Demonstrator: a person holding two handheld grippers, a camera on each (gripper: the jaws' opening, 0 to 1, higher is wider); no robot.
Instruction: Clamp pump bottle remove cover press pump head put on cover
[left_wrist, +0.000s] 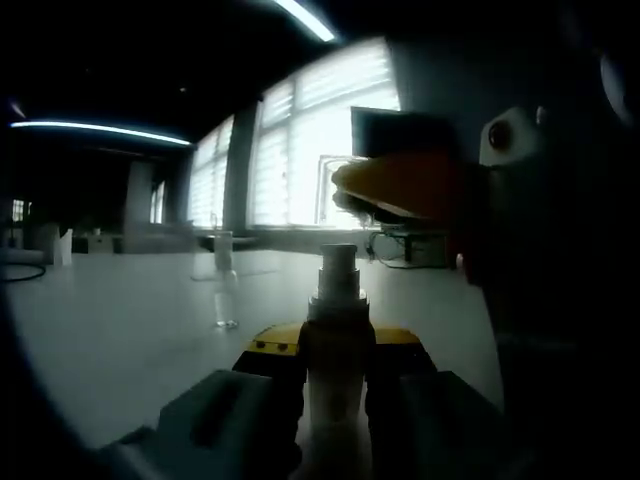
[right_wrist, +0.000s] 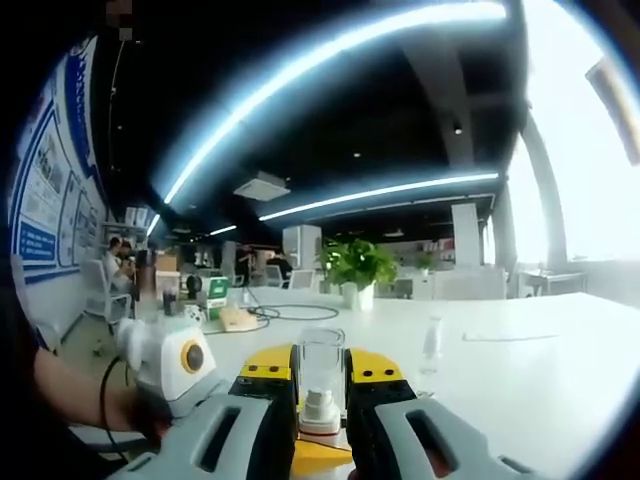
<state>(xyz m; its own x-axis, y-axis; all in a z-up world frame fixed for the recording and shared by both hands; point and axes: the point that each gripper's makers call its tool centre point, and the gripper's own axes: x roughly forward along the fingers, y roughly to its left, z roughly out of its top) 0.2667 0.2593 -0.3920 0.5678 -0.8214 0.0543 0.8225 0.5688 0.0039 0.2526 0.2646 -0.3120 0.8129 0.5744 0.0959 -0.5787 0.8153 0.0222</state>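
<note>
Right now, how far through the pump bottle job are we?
Done: the pump bottle is clamped in the left gripper, and its pump head stands bare, so the cover is off. In hand: the right gripper holds the clear cover above the pump head in the right gripper view. I cannot tell whether the pump was pressed. Left: seating the cover.

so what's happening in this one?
A person is working a pump bottle with two handheld grippers. The left gripper is clamped on the pump bottle, whose pump head is bare. The right gripper holds the clear cover, seemingly above the pump head. In the left gripper view it sits beside the bottle's top. Whether the cover is coming off or going on isn't clear. All over a white table.
</note>
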